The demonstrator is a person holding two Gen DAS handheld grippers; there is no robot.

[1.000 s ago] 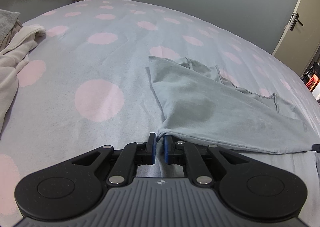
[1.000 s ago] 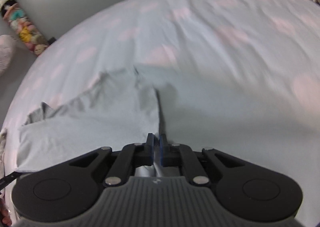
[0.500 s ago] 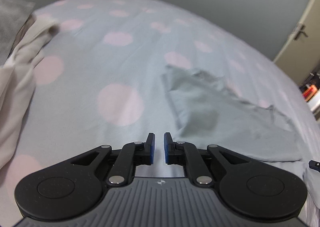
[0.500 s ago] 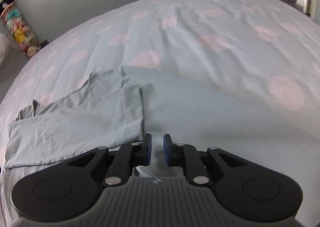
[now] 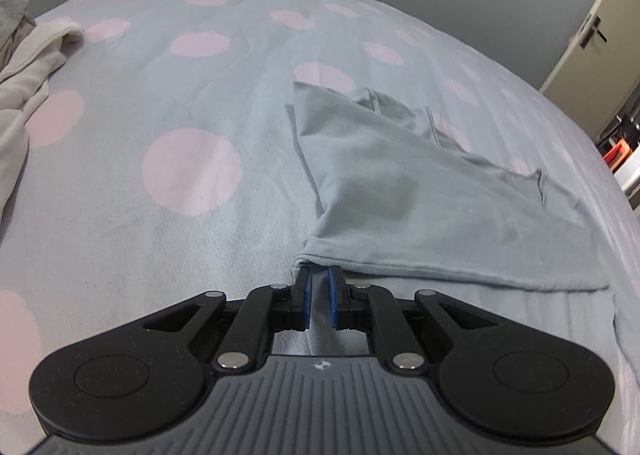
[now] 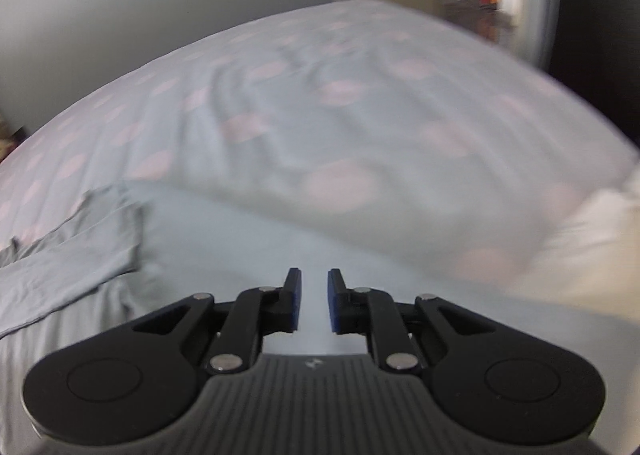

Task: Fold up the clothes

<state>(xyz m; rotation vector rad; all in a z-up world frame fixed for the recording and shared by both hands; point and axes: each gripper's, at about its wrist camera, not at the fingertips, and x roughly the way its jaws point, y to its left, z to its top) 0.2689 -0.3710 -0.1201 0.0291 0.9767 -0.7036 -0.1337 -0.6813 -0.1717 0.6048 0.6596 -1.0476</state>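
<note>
Near, the left gripper (image 5: pixel 319 282) has its jaws slightly parted around the shirt's (image 5: pixel 408 195) near left corner; close fully before lifting. The right gripper (image 6: pixel 311 287) hangs open, holding nothing. The shirt lies partly folded on the bed (image 5: pixel 192 103). Far left, other clothes (image 5: pixel 28 67).

Open bed (image 5: pixel 192 67) lies left of the grey garment (image 5: pixel 400 191); a white heap (image 5: pixel 24 67) blocks the far left edge, and possibly a pale pillow (image 6: pixel 592 247) the right.
</note>
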